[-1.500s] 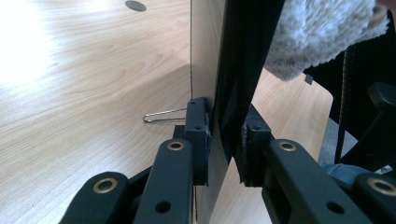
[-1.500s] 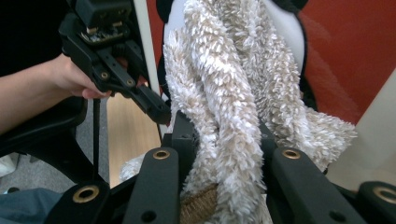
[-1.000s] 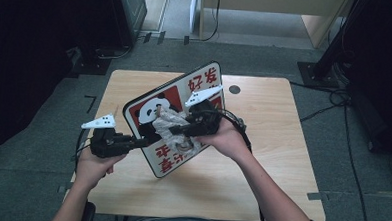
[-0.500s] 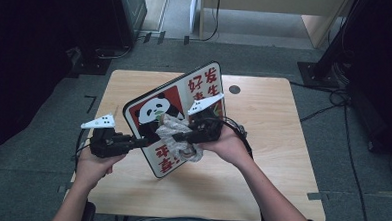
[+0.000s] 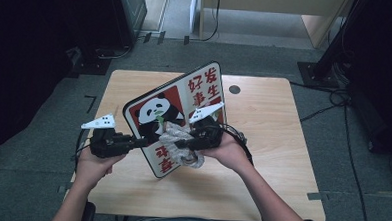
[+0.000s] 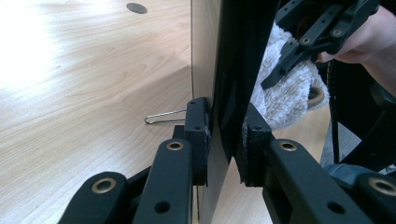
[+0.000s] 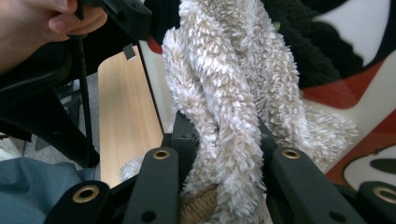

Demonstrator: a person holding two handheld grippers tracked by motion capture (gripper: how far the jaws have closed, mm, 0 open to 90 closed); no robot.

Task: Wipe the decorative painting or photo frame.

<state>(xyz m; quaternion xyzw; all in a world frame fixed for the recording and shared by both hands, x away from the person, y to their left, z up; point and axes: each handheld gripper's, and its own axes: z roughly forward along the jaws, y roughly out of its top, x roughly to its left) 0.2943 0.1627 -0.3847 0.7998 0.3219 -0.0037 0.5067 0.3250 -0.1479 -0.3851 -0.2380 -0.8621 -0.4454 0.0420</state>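
Panda board [image 5: 176, 117] held tilted on its edge over the wooden worktop [image 5: 282, 144], left gripper [image 5: 141, 142] jaws clamped on its rim, right gripper [image 5: 178, 143] jaws pinching a fluffy cloth [image 7: 224, 93] against its printed face.

The person's forearms are bare, with no sleeve over them. Blue-grey cloth covers the lap at the near edge. Each hand carries a black hand-held gripper: the left hand-held gripper [image 5: 132, 142] and the right hand-held gripper [image 5: 182, 141]. Each has 2 flat black jaws built of jointed bars, with brass-ringed rivets at the pivots and plain holes along the bars, ending in blocky black pads. A pale grey 3-cornered plate with small dark dots sits on top of each body. Black cables trail from both.
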